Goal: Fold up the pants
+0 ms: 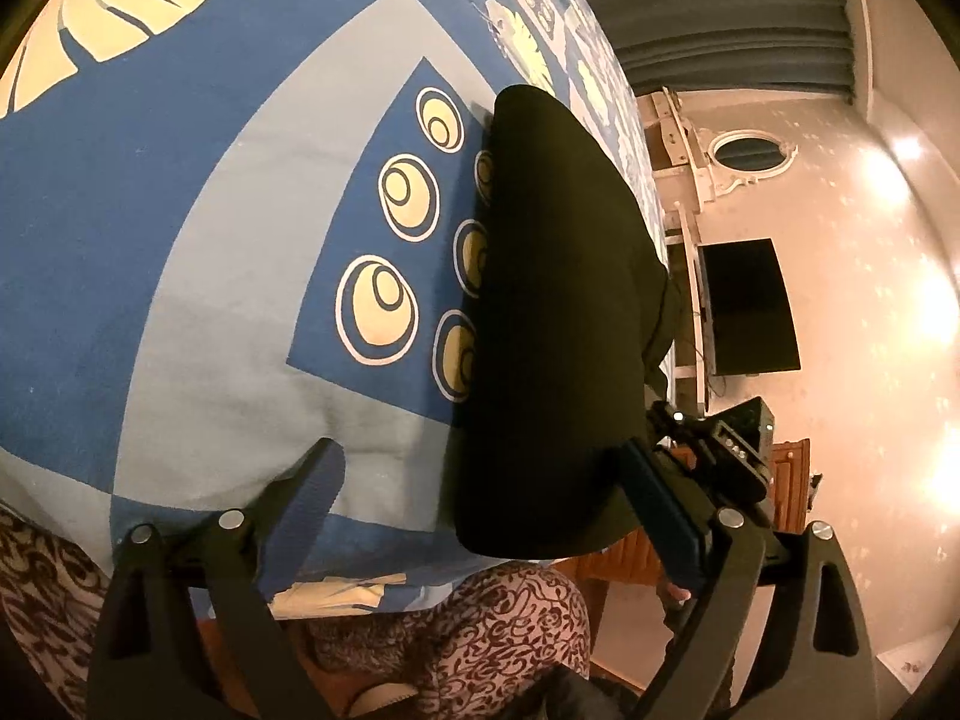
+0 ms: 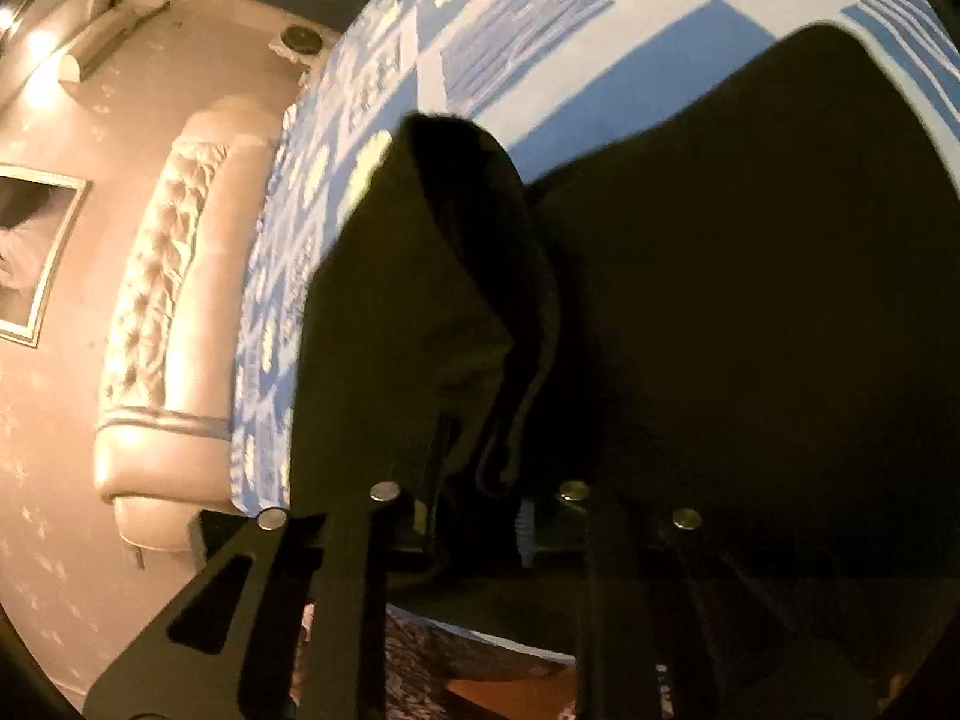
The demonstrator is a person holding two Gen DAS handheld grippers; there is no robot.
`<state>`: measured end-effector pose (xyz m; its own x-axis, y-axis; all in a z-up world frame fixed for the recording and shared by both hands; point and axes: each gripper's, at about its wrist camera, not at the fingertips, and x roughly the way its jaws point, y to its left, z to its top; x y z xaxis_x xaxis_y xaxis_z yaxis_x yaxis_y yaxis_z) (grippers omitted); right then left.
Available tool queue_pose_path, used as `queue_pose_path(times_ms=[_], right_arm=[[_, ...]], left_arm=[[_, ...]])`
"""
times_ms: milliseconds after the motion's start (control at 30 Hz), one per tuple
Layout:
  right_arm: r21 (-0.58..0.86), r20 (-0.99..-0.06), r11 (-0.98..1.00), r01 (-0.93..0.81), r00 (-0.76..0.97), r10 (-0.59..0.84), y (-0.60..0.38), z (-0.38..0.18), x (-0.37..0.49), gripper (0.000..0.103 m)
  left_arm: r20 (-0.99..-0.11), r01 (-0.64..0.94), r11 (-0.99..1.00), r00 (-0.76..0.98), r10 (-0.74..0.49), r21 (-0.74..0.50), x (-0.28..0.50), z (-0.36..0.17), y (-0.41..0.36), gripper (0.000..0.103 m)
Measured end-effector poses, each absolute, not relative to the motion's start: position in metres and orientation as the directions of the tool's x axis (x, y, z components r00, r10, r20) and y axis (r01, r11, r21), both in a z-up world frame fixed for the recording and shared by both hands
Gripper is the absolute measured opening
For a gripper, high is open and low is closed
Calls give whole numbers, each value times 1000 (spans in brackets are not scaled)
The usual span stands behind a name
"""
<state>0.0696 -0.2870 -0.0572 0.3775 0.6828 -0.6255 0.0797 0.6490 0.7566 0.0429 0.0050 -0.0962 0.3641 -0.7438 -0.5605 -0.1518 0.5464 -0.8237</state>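
Pants (image 1: pixel 552 312), black and already narrowed into a long band, are laid along the edge of the bed, on the blue patterned bedspread (image 1: pixel 180 276). In the right wrist view one dark end (image 2: pixel 456 276) is seen lifted and doubled over above the rest of the cloth. The lengthwise fold can be judged as done; a crosswise fold appears to be in hand, and the final flattening is left (the far end is too dark to be read well). The left gripper (image 1: pixel 480 480) is held wide open at the near end of the band, one finger resting on the bedspread and the other beside the cloth's far edge, with nothing pinched. The right gripper (image 2: pixel 480 480) is drawn nearly closed, and black fabric is seen gathered between its fingers.
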Motion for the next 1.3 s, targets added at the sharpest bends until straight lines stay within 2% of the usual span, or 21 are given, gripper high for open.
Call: queue_pose_path(times_ms=[167, 367, 700, 900, 1000, 1033, 1067, 1100, 1167, 1300], right_arm=[[757, -594, 653, 21, 436, 676, -288, -28, 59, 15], [736, -584, 676, -22, 484, 652, -295, 0, 45, 15], [709, -605, 705, 32, 541, 584, -327, 4, 26, 12], [777, -574, 624, 86, 504, 645, -340, -17, 27, 13], [787, -579, 607, 106, 465, 670, -338, -30, 33, 21], [790, -580, 601, 120, 461, 671, -339, -35, 34, 27], [795, -580, 592, 132, 450, 679, -339, -40, 36, 42], [804, -573, 577, 143, 441, 690, -340, -45, 38, 49], [818, -556, 555, 149, 448, 700, -342, -51, 41, 52], [834, -531, 537, 124, 447, 720, -340, -55, 53, 65]], left_arm=[[-559, -130, 552, 351, -751, -824, 46, -95, 1, 97], [-579, -95, 584, 334, -744, -806, 46, -93, -3, 97], [-597, -87, 606, 330, -731, -791, 46, -90, -6, 97], [-598, -86, 607, 329, -731, -790, 46, -90, -4, 97], [-598, -83, 609, 330, -731, -789, 46, -90, -5, 97], [-598, -81, 610, 331, -730, -789, 46, -90, -5, 97], [-598, -79, 611, 332, -729, -788, 46, -90, -5, 97], [-599, -78, 612, 332, -729, -787, 46, -90, -5, 97], [-599, -75, 612, 333, -729, -787, 45, -90, -6, 97], [-594, -76, 607, 335, -732, -791, 46, -90, -5, 97]])
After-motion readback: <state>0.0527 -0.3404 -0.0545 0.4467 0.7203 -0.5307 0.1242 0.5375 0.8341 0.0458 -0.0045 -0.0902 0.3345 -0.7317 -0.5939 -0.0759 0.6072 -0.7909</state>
